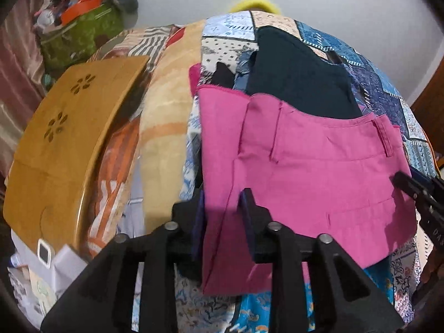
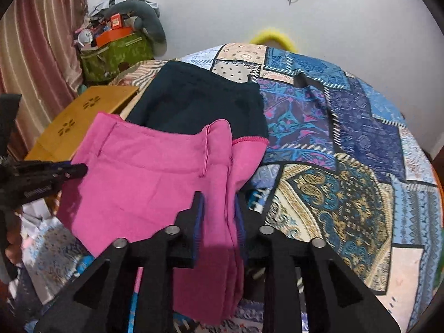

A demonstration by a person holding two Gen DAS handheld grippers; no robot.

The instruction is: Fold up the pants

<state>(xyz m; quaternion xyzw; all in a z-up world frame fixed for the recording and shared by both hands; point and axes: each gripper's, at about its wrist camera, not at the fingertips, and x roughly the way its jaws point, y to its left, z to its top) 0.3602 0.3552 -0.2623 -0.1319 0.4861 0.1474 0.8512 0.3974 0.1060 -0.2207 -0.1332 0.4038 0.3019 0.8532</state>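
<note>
**Pink pants on the patchwork bed, an edge in each gripper**

The pink pants lay folded on the patchwork bedspread, their near end cut off behind the gripper frames. One dark folded garment lay behind them, partly covered. The left gripper had its jaws slightly parted with the pants' left edge between them; whether the pads pressed the cloth could not be told. The right gripper stood likewise, jaws slightly apart around the right edge, contact unclear. One wooden board with two flower cutouts lay at the left. White lettering on each gripper's side was too blurred to read.
</note>
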